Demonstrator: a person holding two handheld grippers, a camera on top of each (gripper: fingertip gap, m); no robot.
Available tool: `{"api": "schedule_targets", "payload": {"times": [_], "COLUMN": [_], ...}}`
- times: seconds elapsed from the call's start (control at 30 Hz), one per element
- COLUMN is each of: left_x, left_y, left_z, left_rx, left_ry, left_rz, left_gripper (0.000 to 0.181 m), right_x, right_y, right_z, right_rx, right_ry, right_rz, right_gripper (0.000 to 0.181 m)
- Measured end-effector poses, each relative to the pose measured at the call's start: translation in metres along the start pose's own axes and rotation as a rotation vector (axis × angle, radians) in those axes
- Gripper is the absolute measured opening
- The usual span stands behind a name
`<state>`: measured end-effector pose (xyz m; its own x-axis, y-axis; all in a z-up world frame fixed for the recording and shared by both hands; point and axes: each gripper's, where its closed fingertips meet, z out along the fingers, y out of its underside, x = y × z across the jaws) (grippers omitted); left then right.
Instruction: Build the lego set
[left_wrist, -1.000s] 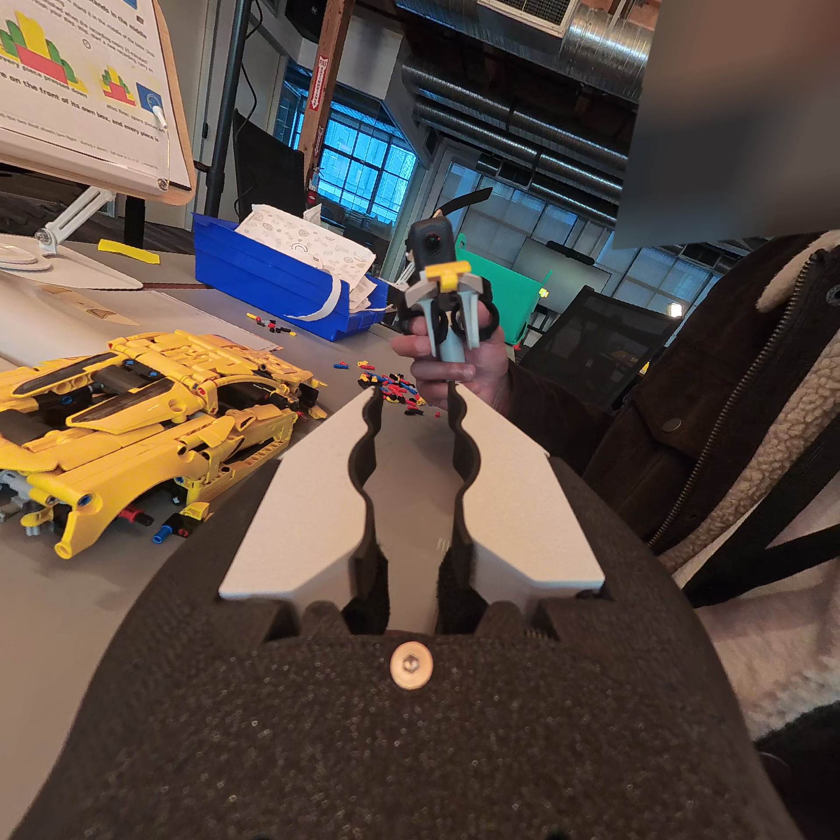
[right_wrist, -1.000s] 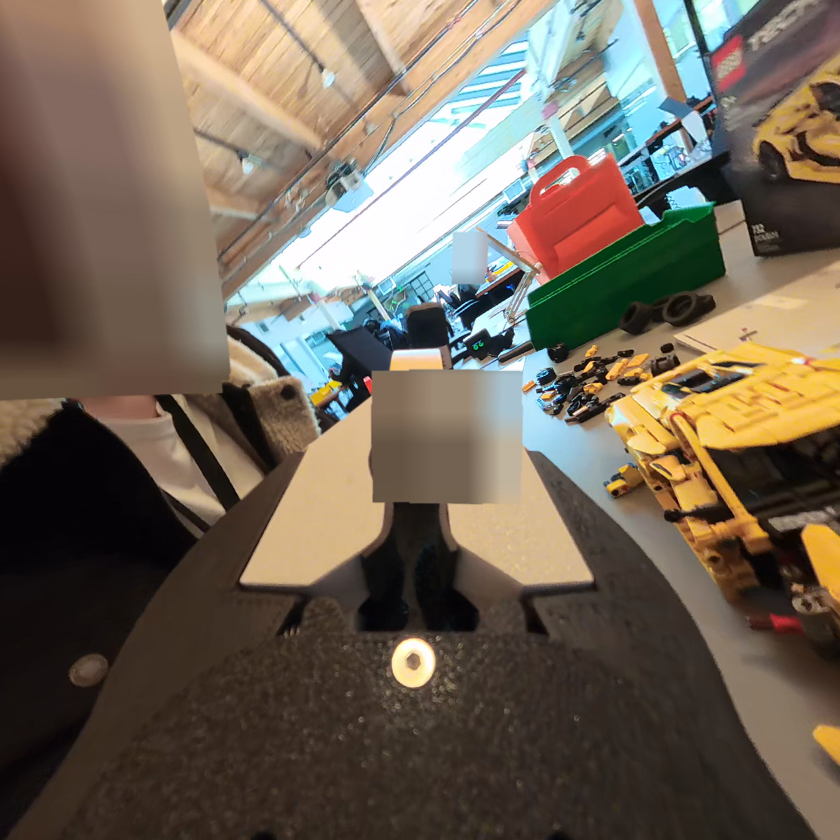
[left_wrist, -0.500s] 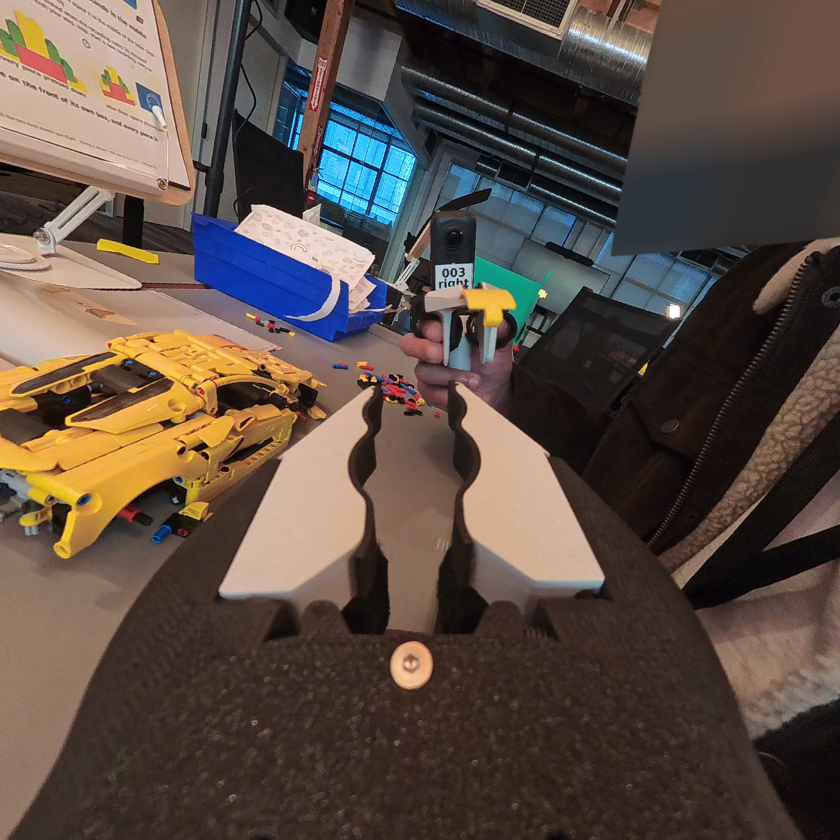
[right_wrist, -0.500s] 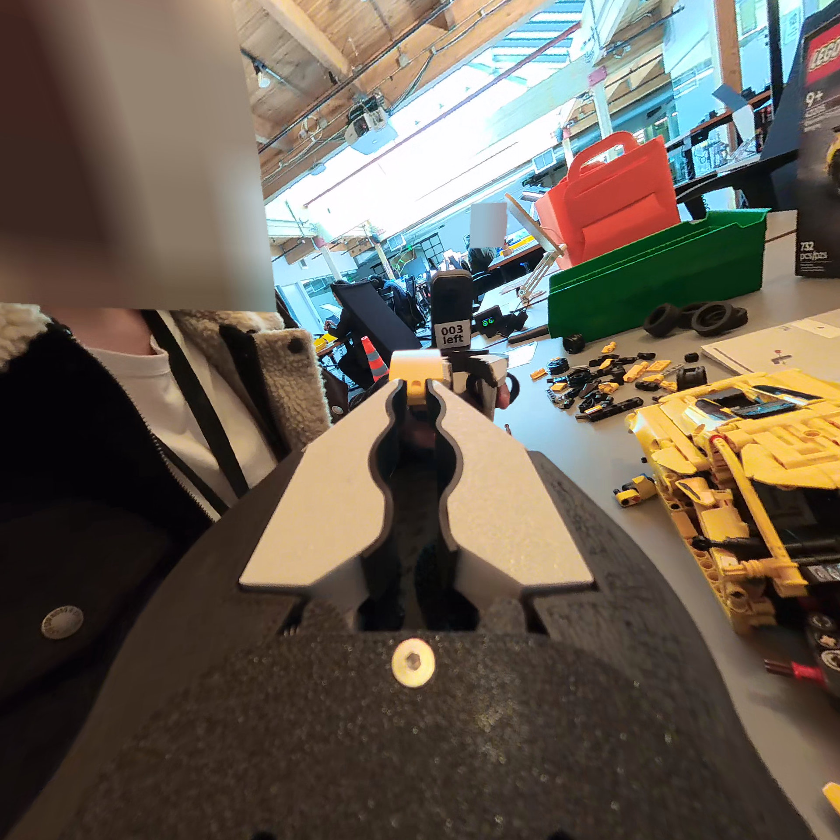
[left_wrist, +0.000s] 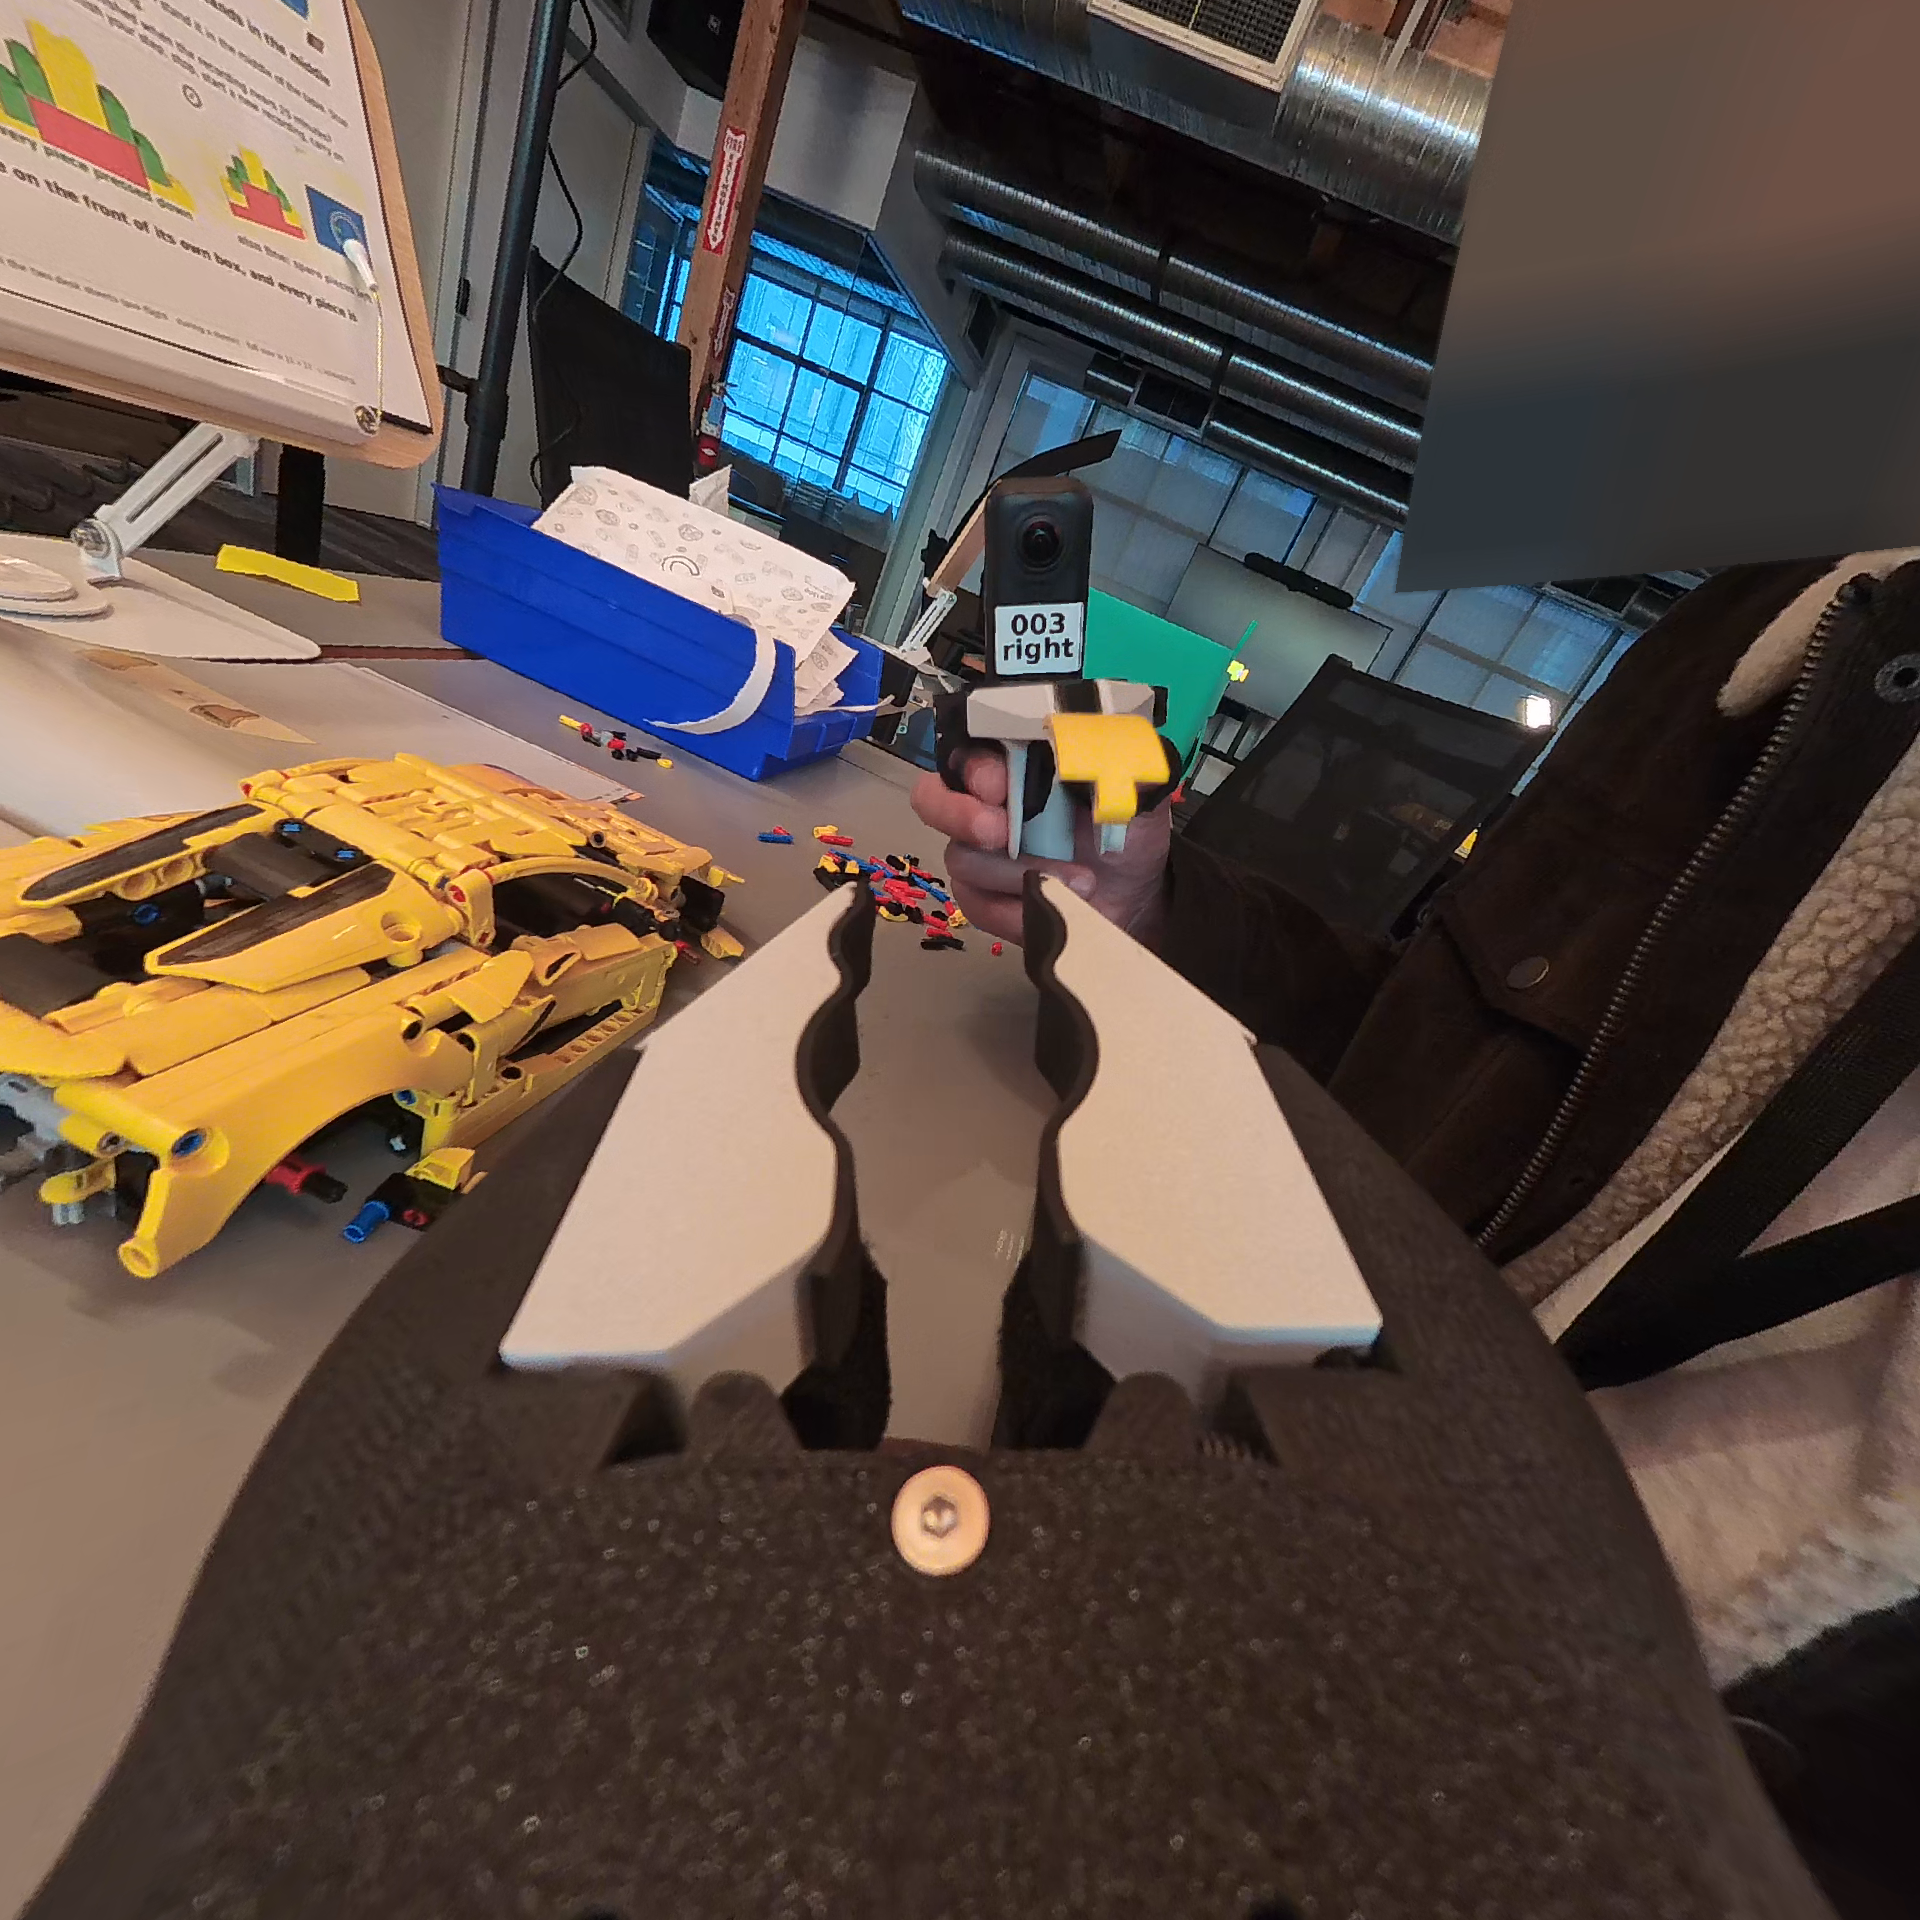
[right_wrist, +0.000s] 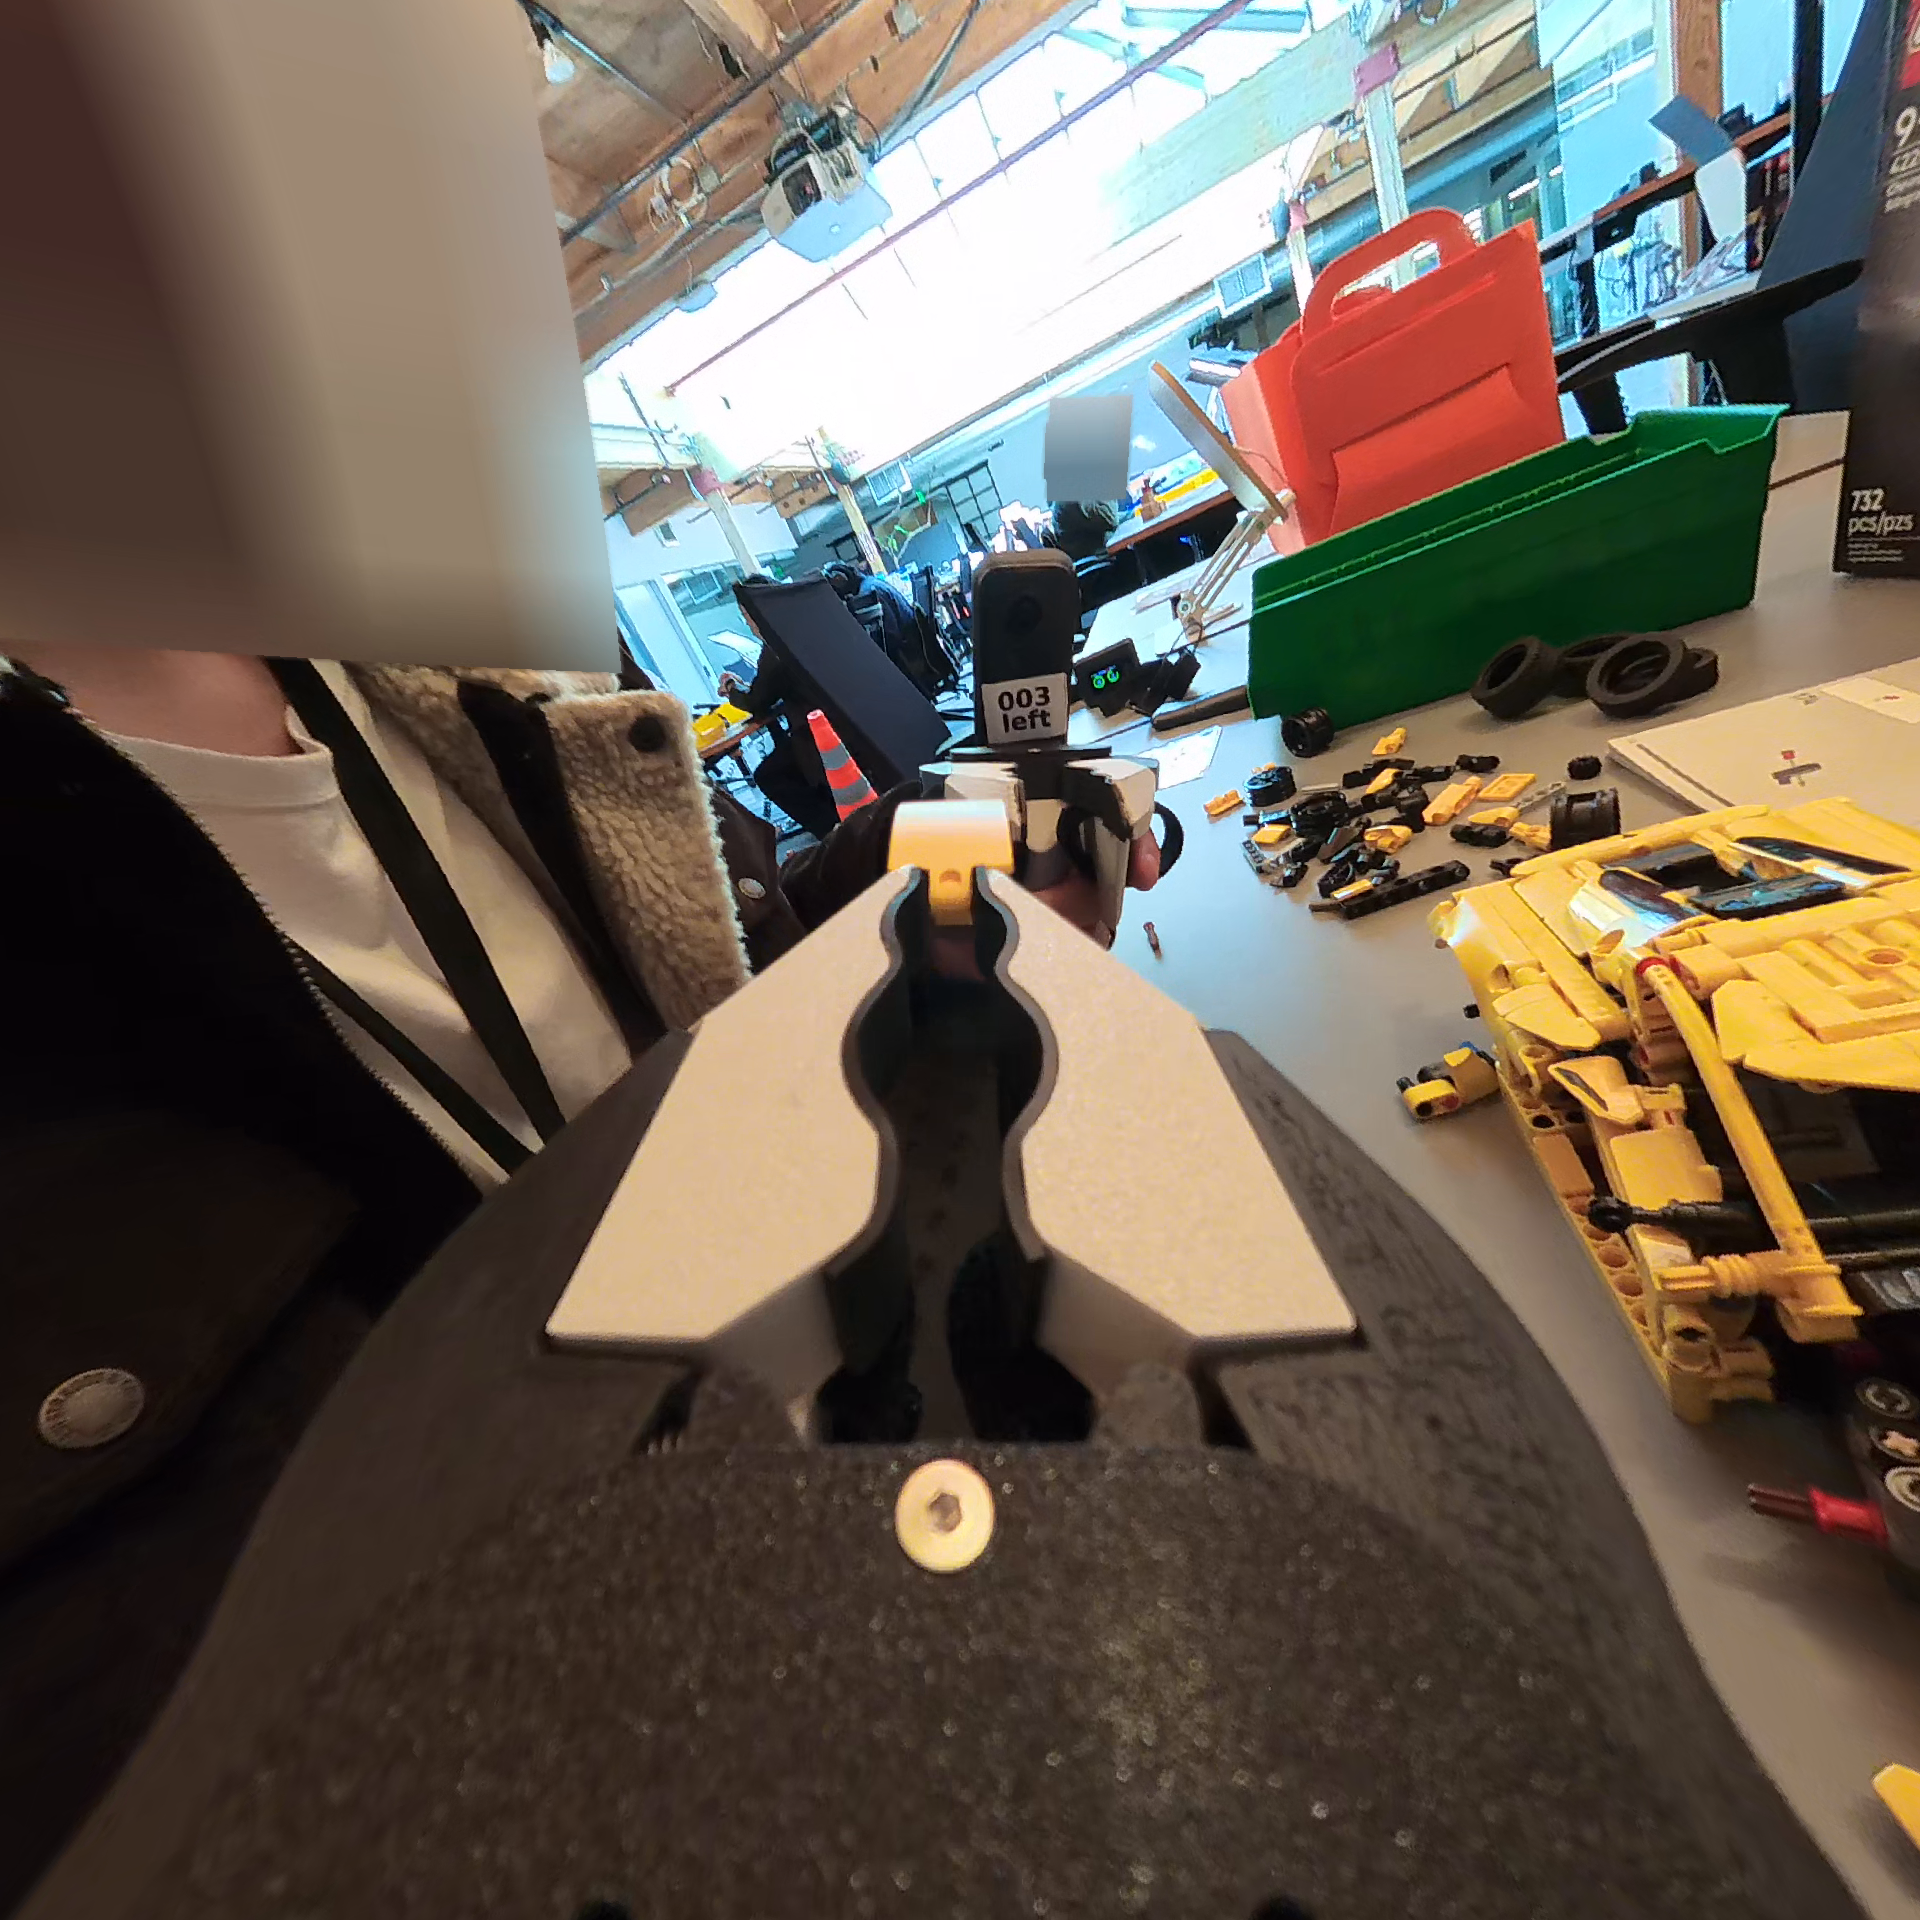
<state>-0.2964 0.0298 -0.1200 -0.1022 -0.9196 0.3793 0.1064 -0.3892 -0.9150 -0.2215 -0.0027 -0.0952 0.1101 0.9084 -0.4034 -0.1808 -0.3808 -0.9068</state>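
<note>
A partly built yellow Lego car (left_wrist: 312, 966) lies on the grey table (left_wrist: 125, 1403) to the left of my left gripper (left_wrist: 945, 902). That gripper is open and empty, held above the table. My right gripper (right_wrist: 948, 891) is shut on a small yellow T-shaped Lego piece (right_wrist: 951, 857) at its fingertips. The two grippers face each other in the air. The right gripper (left_wrist: 1070, 727) with the yellow piece (left_wrist: 1103, 756) shows beyond the left fingertips. The left gripper (right_wrist: 1039, 816) shows behind the piece. The car (right_wrist: 1714, 1039) lies to the right in the right wrist view.
A blue bin (left_wrist: 623, 634) with paper and a pile of small coloured pins (left_wrist: 894, 896) lie behind the car. A green bin (right_wrist: 1507, 561), black tyres (right_wrist: 1600, 670), loose yellow and black parts (right_wrist: 1371, 821) and a booklet (right_wrist: 1766, 748) lie far right. A person's jacket (left_wrist: 1558, 987) is close. Some 9 cm of space lies between my two pairs of fingers.
The right gripper has turned and shifted a little to the right with the yellow piece, and now stands upright. The left gripper has stayed open and still.
</note>
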Motion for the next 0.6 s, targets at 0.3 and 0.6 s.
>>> {"api": "schedule_targets", "payload": {"times": [0.3, 0.6], "left_x": [0.0, -0.001], "left_y": [0.0, 0.0], "left_z": [0.0, 0.001], "left_rx": [-0.002, -0.001], "left_ry": [0.001, -0.001], "left_rz": [-0.002, -0.005], "left_gripper": [0.028, 0.028], "right_x": [0.004, 0.066], "right_y": [0.005, -0.011], "right_z": [0.003, -0.028], "right_rx": [-0.034, -0.131], "right_ry": [0.04, 0.74], "right_rz": [-0.023, -0.53], "right_gripper": [0.006, 0.006]}}
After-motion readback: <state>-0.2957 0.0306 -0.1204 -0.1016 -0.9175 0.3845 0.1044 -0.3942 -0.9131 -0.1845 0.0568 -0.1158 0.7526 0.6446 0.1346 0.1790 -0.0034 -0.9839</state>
